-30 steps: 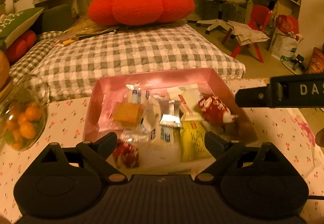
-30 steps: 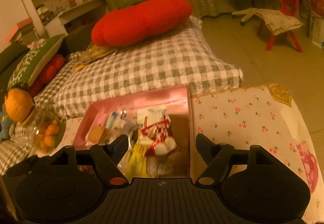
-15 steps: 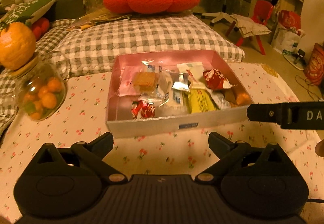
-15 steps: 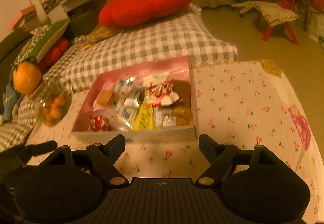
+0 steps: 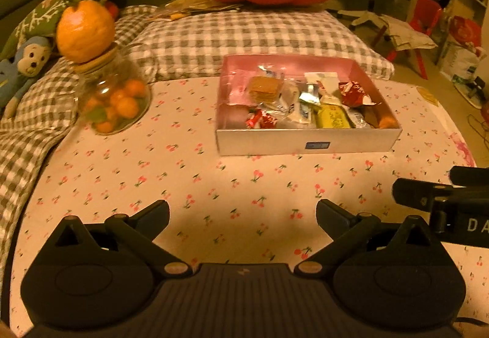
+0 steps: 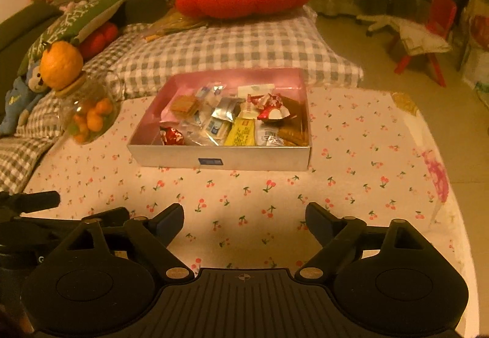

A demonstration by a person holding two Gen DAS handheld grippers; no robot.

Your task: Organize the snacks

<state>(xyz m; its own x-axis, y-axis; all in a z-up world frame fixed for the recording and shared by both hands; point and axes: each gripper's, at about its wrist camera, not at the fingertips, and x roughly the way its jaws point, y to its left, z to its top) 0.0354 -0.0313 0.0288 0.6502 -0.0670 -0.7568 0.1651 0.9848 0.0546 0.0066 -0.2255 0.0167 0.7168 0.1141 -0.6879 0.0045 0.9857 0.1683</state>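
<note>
Snack box [image 5: 305,145] sits well beyond both empty, spread claws [image 5: 243,214].

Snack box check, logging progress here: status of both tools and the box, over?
Left tool and right tool open, empty, jaws just widened. Snack box full, on the cherry-print cloth. Nothing between tools and box.

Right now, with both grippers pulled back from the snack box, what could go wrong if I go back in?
1. The glass jar stands near the left edge of the cherry-print tablecloth, an orange perched on its lid; a sweep by the left gripper could topple it.
2. Wrappers lie overlapped in the snack box; the right gripper, its jaws just opened and empty, may pinch two at once.
</note>
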